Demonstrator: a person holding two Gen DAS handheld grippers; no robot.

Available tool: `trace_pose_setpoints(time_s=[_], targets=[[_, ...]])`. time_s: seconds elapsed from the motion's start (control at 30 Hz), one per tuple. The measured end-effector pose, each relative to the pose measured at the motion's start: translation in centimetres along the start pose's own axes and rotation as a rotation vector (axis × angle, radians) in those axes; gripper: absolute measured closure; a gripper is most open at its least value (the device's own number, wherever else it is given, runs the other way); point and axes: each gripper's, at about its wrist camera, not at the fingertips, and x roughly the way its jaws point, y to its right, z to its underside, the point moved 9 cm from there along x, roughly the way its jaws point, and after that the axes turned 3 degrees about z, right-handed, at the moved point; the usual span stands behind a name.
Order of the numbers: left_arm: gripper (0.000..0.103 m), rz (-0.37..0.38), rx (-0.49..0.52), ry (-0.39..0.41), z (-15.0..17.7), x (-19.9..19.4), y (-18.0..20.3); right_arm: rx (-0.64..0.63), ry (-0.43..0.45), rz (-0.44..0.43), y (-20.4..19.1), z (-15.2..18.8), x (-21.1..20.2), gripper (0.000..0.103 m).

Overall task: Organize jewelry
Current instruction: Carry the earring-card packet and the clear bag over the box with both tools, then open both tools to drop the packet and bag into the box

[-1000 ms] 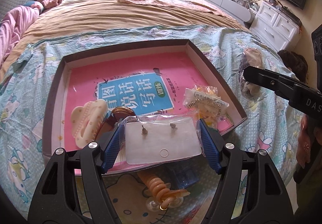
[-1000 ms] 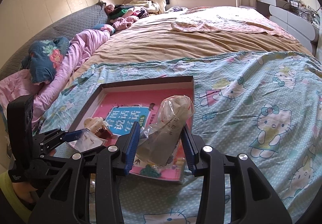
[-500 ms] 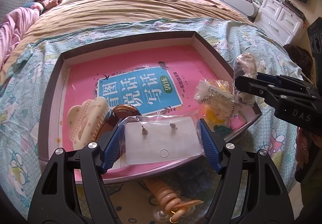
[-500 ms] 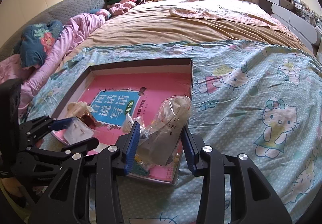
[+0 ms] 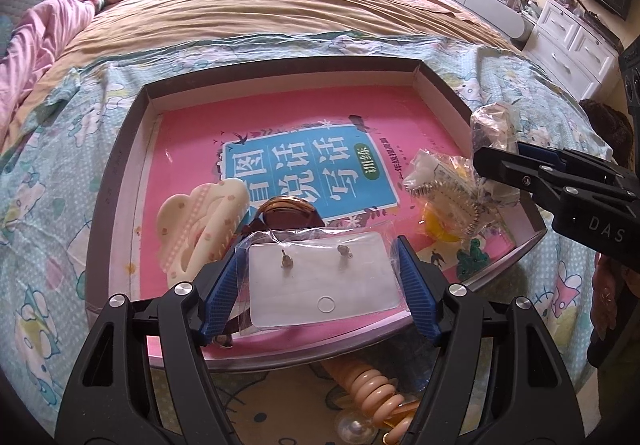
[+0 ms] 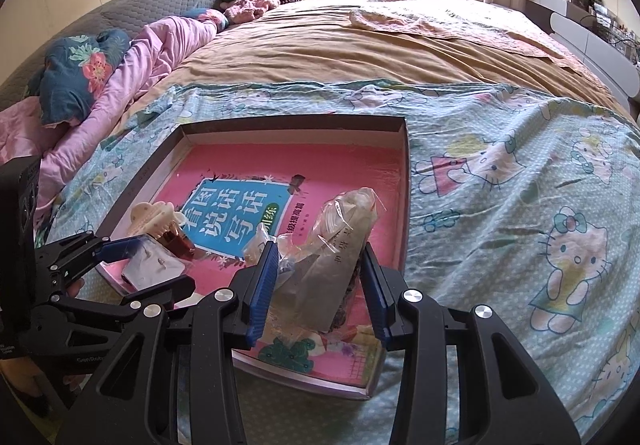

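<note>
My left gripper (image 5: 320, 281) is shut on a clear bag with an earring card (image 5: 322, 279) and holds it over the near edge of a shallow dark tray (image 5: 120, 165) lined with a pink book (image 5: 280, 133). My right gripper (image 6: 318, 277) is shut on a crumpled clear plastic bag (image 6: 336, 241) over the tray's near right corner (image 6: 366, 391). A cream hair claw (image 5: 200, 221), a brown clip (image 5: 290, 211) and a bagged comb-like piece (image 5: 448, 189) lie in the tray.
A peach spiral hair tie (image 5: 376, 389) and a clear suction piece (image 5: 356, 425) lie on the cartoon-print sheet (image 6: 520, 205) just outside the tray's near wall. Pillows and clothes (image 6: 100, 61) lie at the far left. White drawers (image 5: 576, 45) stand to the right.
Both grippers have moved forward over the tray with their bags still held. The tray looks larger and closer in both views.
</note>
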Motion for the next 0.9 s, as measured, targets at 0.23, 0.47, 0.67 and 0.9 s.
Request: trace_pose_setpoints(time_s=[0.23,0.47,0.67,0.9], targets=[[0.039,-0.008,-0.007,0.0,0.1,-0.3,-0.5,-0.014,-0.011,-0.016,-0.8,0.4,-0.1,0.062],[0.039,-0.008,0.001,0.002,0.0,-0.5,-0.2,0.005,-0.019,-0.012,-0.5,0.7,-0.4,0.061],[0.039,-0.011,0.007,-0.001,0.0,-0.6,0.0,0.016,-0.025,-0.009,-0.1,1.3,-0.8,0.055],[0.038,-0.017,0.006,-0.001,0.0,-0.8,0.0,0.03,-0.032,0.002,0.5,2.1,-1.2,0.049]])
